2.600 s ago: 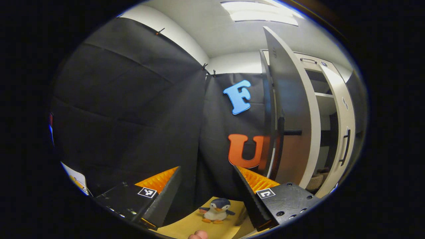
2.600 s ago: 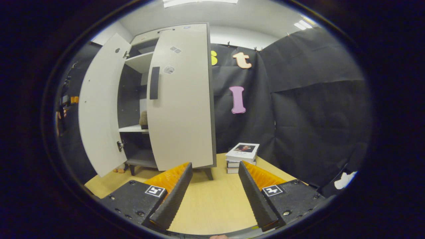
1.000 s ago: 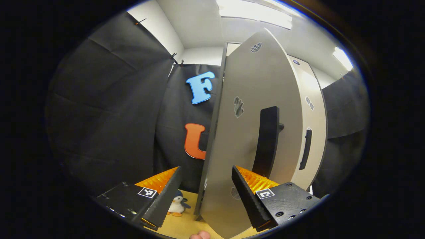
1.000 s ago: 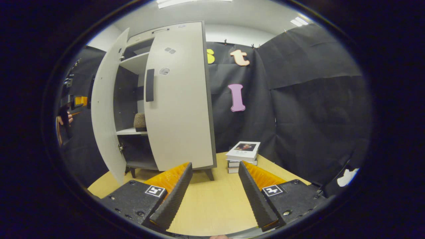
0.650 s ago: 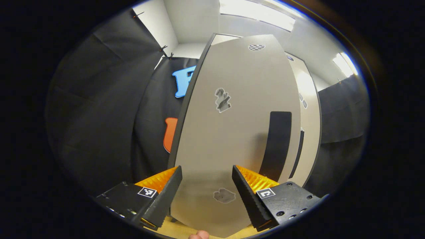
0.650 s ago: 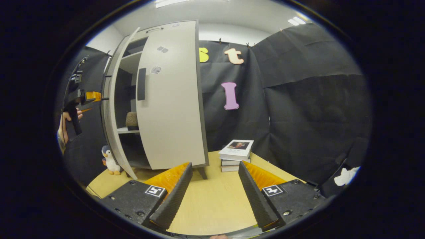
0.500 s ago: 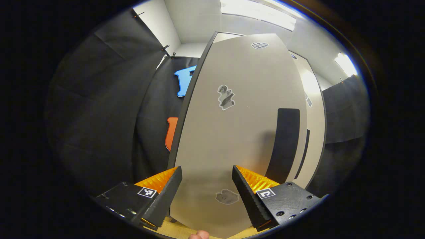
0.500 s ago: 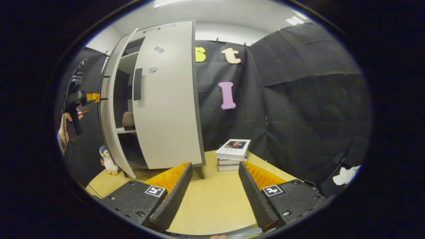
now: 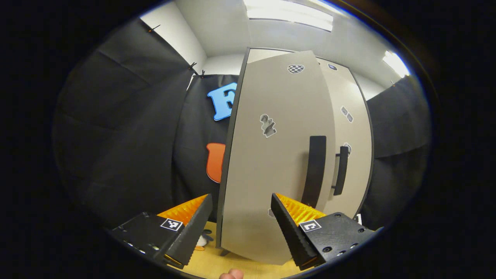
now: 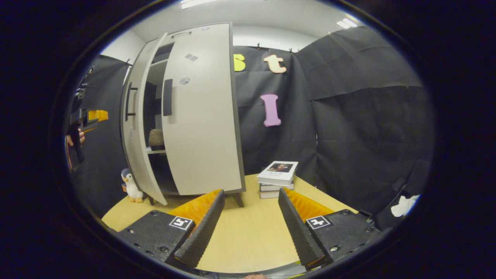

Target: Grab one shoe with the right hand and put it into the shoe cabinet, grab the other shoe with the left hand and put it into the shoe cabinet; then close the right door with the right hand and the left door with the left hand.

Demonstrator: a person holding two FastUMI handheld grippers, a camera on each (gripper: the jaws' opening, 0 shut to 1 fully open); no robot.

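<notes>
**Left door nearly closed: it stands dead ahead of the left gripper**

We start from the left door (image 9: 271,170). In the left gripper view it stands upright at 12 o'clock, its long axis vertical, its face turned toward us. Its dark handle (image 9: 314,170) runs vertically at about 1 o'clock, just beside the handle of the right door (image 9: 350,155), which lies at 2 o'clock. In the right gripper view we see the left door (image 10: 133,147) at 10 o'clock still a little ajar, with a gap between it and the right door (image 10: 201,124). Through that gap a shoe (image 10: 156,138) rests on a shelf inside the cabinet.

The left gripper (image 9: 240,228) is released, fingers spread, holding nothing. The lower part of the left door shows between its fingers; we cannot tell whether either finger touches the panel. In the right gripper view the left gripper (image 10: 91,116) appears at 9 o'clock, just outside the door, with a hand (image 10: 73,143) holding it.

The right gripper (image 10: 250,228) is also released and empty. It hovers over the table (image 10: 248,236), well apart from the cabinet, with a stack of books (image 10: 277,178) at 12 o'clock and a toy penguin (image 10: 131,186) at 9 o'clock.

We judge the left gripper the nearer one. The remaining move is a push straight ahead on the door face.
</notes>
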